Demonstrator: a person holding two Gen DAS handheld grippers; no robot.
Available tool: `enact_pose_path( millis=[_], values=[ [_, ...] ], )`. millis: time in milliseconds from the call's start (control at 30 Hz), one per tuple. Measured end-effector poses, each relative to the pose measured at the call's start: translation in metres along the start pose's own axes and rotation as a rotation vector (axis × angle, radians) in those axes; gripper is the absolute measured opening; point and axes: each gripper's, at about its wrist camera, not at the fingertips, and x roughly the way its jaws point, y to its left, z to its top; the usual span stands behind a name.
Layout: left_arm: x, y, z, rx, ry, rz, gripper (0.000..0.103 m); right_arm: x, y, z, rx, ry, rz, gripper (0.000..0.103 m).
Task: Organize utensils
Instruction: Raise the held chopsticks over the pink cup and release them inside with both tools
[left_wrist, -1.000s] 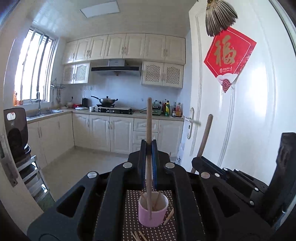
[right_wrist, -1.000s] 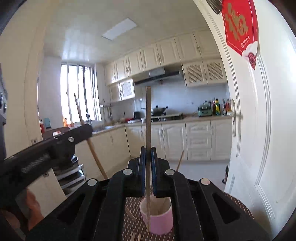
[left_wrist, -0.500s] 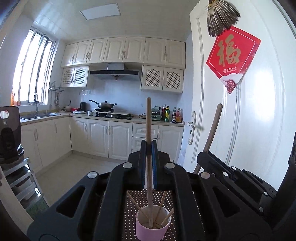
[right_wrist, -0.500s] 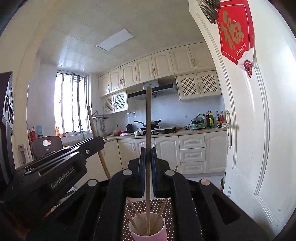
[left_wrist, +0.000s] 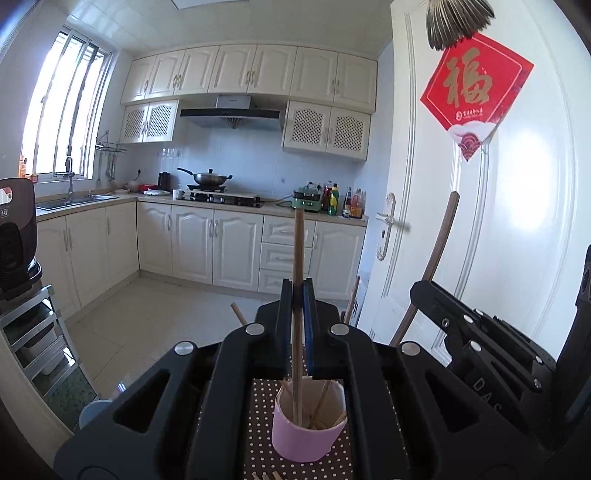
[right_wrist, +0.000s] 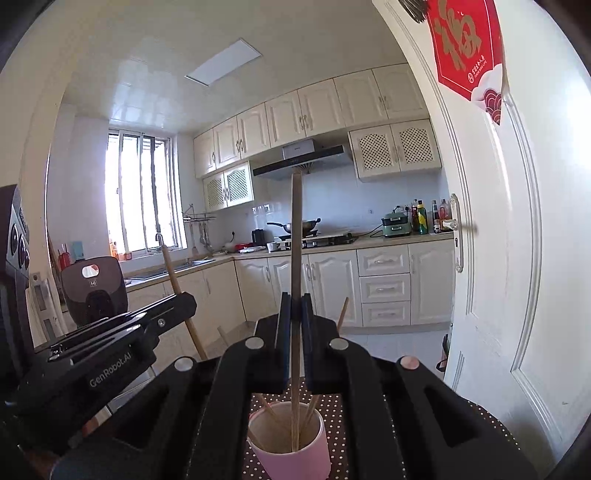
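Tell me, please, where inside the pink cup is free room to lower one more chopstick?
In the right wrist view, the pink cup has bare room at its right inner wall and near front. The back left is crowded with leaning chopsticks. Each claw, left and right, grips one upright chopstick with its tip already in the cup.

both wrist views level, kitchenward, over cup (left_wrist: 309, 424)

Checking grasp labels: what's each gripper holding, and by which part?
Left gripper and right gripper each pinch one upright chopstick around mid-shaft, lower ends in the pink cup.
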Motion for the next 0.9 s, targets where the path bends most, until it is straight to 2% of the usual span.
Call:
enact_pose_path(
  millis=[267, 300, 367, 400, 433, 900],
  values=[
    [-0.001, 0.004, -0.005, -0.011, 0.045, -0.007, 0.008, 0.001, -0.003, -0.005, 0.019, 0.041, 0.006, 0.004],
    [-0.002, 0.004, -0.005, -0.008, 0.05, -0.004, 0.013, 0.001, -0.002, -0.006, 0.017, 0.046, 0.007, 0.004],
    [-0.004, 0.005, -0.005, -0.012, 0.045, -0.001, 0.035, 0.0, -0.002, -0.007, 0.021, 0.055, 0.009, 0.004],
    [-0.008, 0.006, -0.005, -0.02, 0.03, 0.006, 0.054, 0.0, -0.002, -0.008, 0.024, 0.059, 0.01, 0.004],
    [-0.011, 0.007, -0.005, -0.025, 0.02, 0.006, 0.057, 0.0, -0.001, -0.008, 0.026, 0.067, 0.011, 0.004],
    [-0.029, 0.011, -0.01, -0.007, 0.079, 0.045, 0.064, -0.011, 0.011, -0.011, 0.036, 0.127, 0.021, 0.007]
  ],
)
